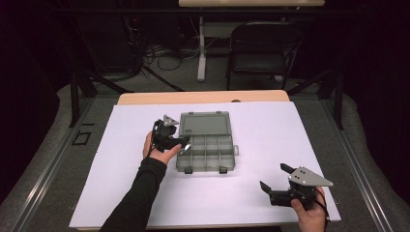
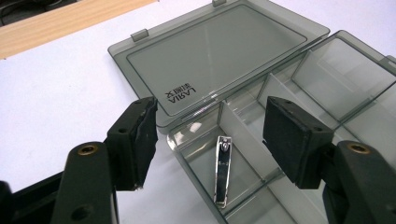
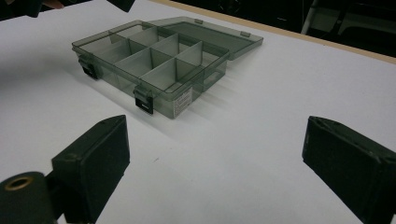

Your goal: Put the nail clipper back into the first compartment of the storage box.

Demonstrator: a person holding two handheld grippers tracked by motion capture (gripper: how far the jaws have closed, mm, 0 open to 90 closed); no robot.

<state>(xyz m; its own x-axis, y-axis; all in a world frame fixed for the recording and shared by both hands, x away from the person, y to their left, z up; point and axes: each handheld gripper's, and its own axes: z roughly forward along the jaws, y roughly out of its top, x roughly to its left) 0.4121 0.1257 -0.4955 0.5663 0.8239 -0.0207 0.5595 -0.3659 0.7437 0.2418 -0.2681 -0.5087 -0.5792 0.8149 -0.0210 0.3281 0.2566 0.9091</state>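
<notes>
A smoky clear plastic compartment box (image 1: 185, 163) lies mid-table with its lid (image 1: 204, 123) folded flat behind it. A silver nail clipper (image 2: 223, 170) rests in the box's near-left corner compartment, flat on its floor. My left gripper (image 1: 183, 143) hovers over that corner of the box (image 2: 187, 128), open, its pads apart on either side above the clipper and touching nothing. My right gripper (image 1: 274, 176) stands open low over the bare sheet at the front right, facing the box (image 3: 154, 60) from a distance with nothing between its fingers.
A white sheet (image 1: 251, 193) covers the table; a wooden strip (image 1: 203, 97) runs along its far edge. Beyond the table stand a black chair (image 1: 261, 53) and a white table leg (image 1: 201, 48). The box's two black latches (image 3: 142, 101) face the front.
</notes>
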